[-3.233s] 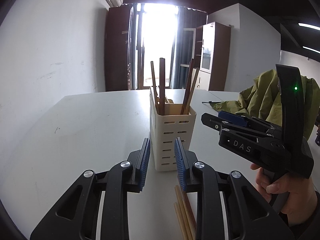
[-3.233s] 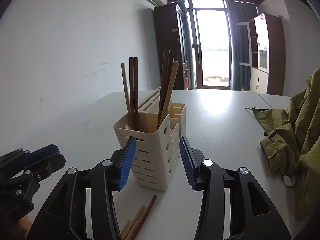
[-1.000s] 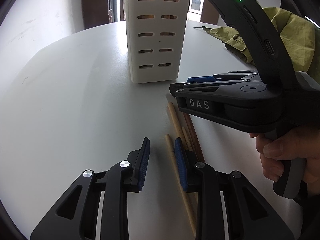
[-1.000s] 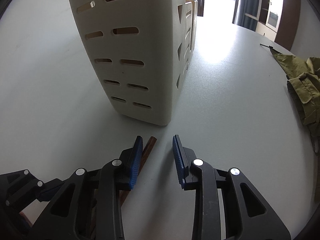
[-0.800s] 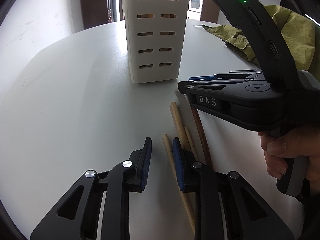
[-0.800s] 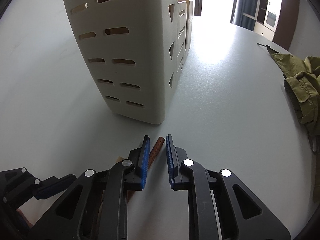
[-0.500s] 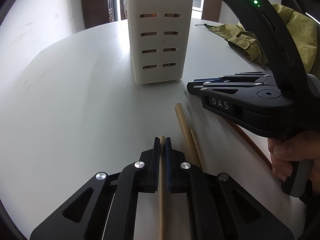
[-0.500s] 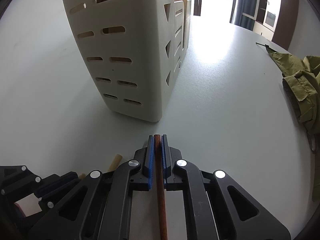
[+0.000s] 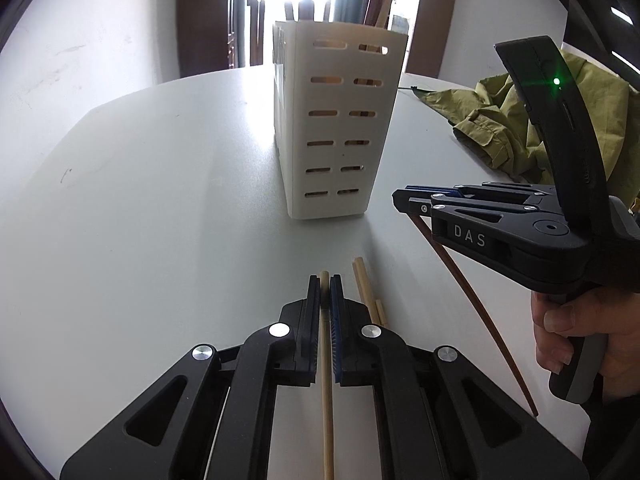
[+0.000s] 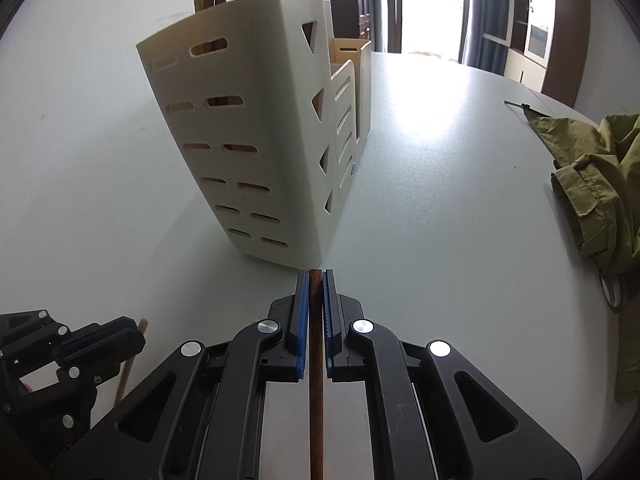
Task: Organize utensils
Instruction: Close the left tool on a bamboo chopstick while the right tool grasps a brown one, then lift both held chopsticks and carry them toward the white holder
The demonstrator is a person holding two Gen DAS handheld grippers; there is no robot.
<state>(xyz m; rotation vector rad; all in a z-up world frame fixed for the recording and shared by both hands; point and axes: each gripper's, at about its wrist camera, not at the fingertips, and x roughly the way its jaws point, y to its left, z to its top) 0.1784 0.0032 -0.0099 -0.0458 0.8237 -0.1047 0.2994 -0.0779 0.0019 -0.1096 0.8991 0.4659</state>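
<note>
Pale wood shows between the blue pads of the left gripper [image 9: 325,280], whose jaws are clamped on a light chopstick [image 9: 327,380] that runs back under the camera. Just right of that claw, two more pale chopsticks [image 9: 366,292] lie on the white table [image 9: 140,200]. Ahead of it stands the cream slotted utensil holder [image 9: 332,128], with sticks rising from its top. Further right, the right gripper [image 10: 316,276] is pinched tight on a dark brown chopstick [image 10: 316,380], its tip close to the holder's base. An olive jacket [image 10: 592,176] lies well off to the right.
</note>
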